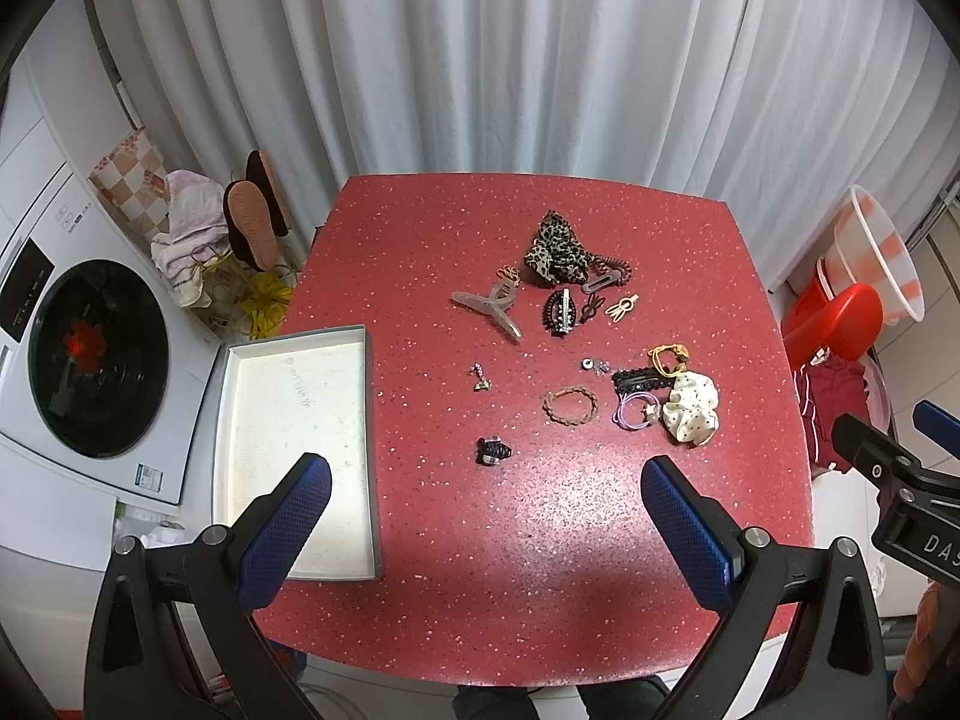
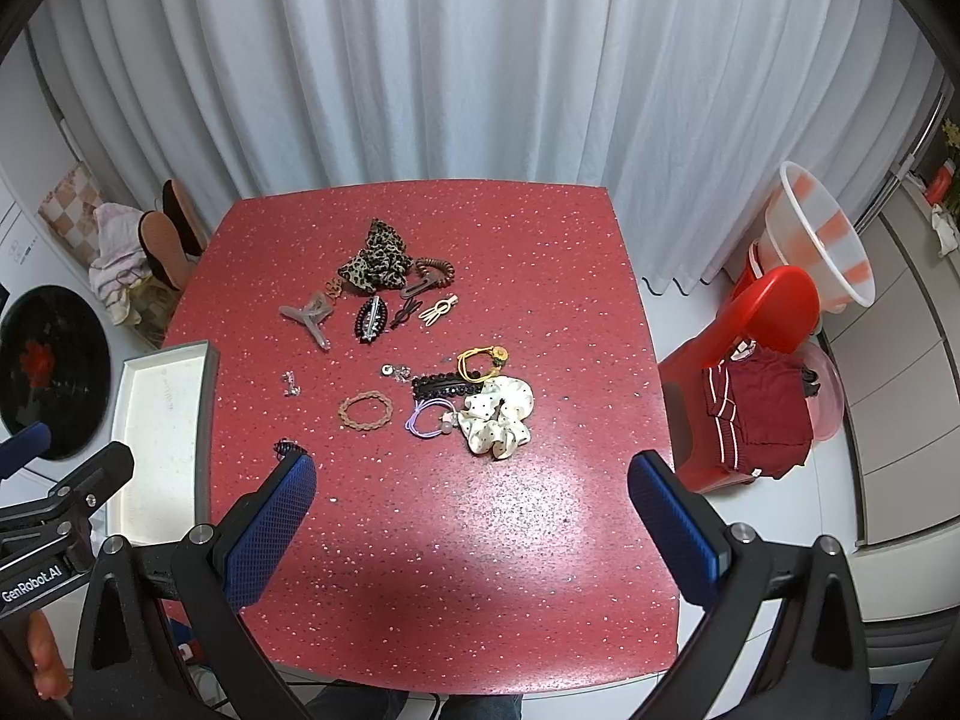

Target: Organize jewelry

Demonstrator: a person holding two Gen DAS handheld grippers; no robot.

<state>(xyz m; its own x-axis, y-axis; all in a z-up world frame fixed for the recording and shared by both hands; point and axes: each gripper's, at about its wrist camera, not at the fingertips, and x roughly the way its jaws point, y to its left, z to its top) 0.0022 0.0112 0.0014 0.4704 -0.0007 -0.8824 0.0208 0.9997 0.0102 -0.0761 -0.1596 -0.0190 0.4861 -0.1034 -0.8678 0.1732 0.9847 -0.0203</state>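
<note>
Both grippers hang over the near edge of a red speckled table [image 1: 540,510], and both are wide open with nothing in them. On the left gripper [image 1: 486,504] you can see two blue fingers [image 1: 294,516] spread far apart. On the right gripper [image 2: 471,498] the two blue fingers [image 2: 672,516] are spread just as wide. One white tray [image 1: 294,420] with a gray rim sits at the left edge of the table, and nothing lies in it. All the jewelry and hair things are out on the table, away from the tray. At the far side sits one leopard scrunchie [image 1: 555,249] with one brown coil tie [image 1: 615,270] just beside it. Near those lie one clear gray claw clip [image 1: 492,309], one black claw clip [image 1: 559,312] and two small bunny-shaped clips, one dark [image 1: 591,309] and one pale [image 1: 624,305]. Closer in, on the right, one white dotted scrunchie [image 1: 693,405] touches one purple hair tie [image 1: 636,411] and one black beaded clip [image 1: 639,379]. One yellow hair tie [image 1: 669,357] sits just behind them. One brown braided bracelet [image 1: 570,403] lies in the middle. One small shiny charm [image 1: 479,376] lies to its left. One small dark clip [image 1: 492,451] sits nearest the left gripper. Some tiny silver bits [image 1: 597,365] are too small to count.
</note>
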